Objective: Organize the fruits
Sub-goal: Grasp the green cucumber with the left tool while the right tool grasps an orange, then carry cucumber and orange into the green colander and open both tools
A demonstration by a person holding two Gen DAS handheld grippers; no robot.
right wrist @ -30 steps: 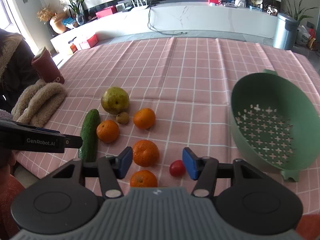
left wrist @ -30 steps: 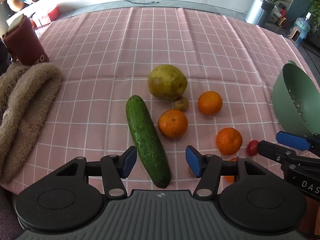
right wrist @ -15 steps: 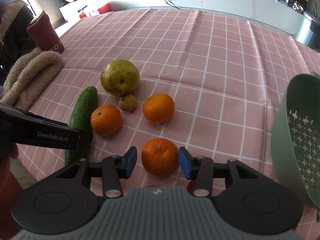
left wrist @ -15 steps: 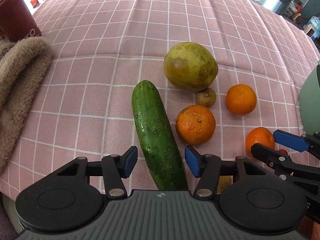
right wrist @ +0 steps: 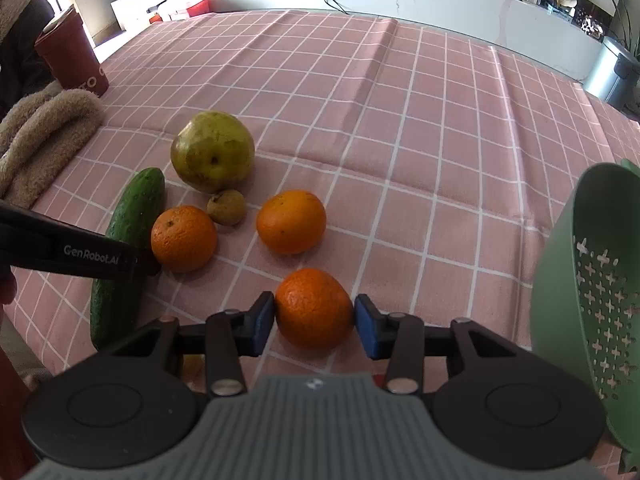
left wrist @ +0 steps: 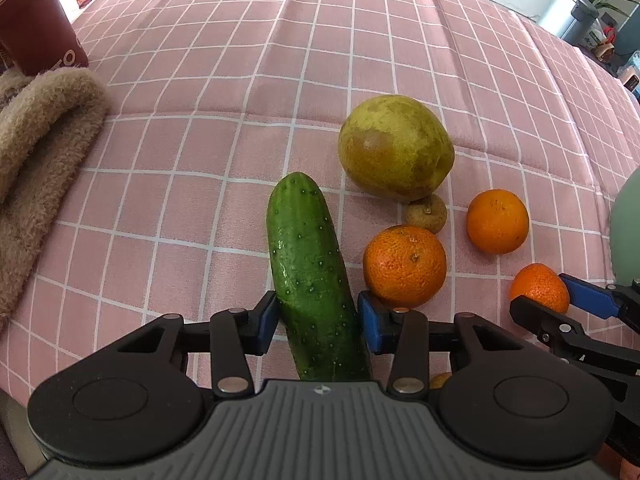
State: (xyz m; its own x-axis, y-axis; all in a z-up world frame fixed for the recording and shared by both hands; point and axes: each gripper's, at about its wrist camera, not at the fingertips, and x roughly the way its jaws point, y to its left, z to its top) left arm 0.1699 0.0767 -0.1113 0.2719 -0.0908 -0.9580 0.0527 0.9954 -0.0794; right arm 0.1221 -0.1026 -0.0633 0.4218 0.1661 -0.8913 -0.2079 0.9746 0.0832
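At the far left of the pink checked tablecloth (left wrist: 240, 80) we see a dark red paper cup (right wrist: 72, 54) standing upright, and just in front of it a folded beige fleecy cloth (left wrist: 44, 128).

Moving right, a long dark green cucumber (left wrist: 310, 272) lies lengthwise on the cloth. Our left gripper (left wrist: 316, 322) has its two blue pads on either side of the cucumber's near half, and both pads appear to touch the skin, so the jaws are closed about the width of the cucumber. The cucumber rests on the table.

Just right of the cucumber's far end sits a large yellow-green pear-like fruit (right wrist: 212, 152). A small round brown fruit (right wrist: 226, 207) touches its near side. In front of that is a bumpy orange mandarin (left wrist: 404, 266), just beside the cucumber and the left gripper's right pad. Further right lies a smoother orange (right wrist: 291, 222), apart from the others.

Nearer to us, our right gripper (right wrist: 314, 320) holds a third orange mandarin (right wrist: 314, 308) between its blue pads, which press on both of its sides; the jaws are partly closed to the fruit's width. We cannot tell whether this mandarin is resting on the cloth or lifted off it.

At the far right edge stands a pale green plastic colander (right wrist: 588, 288) with cross-shaped holes, near the right gripper but not touching it.
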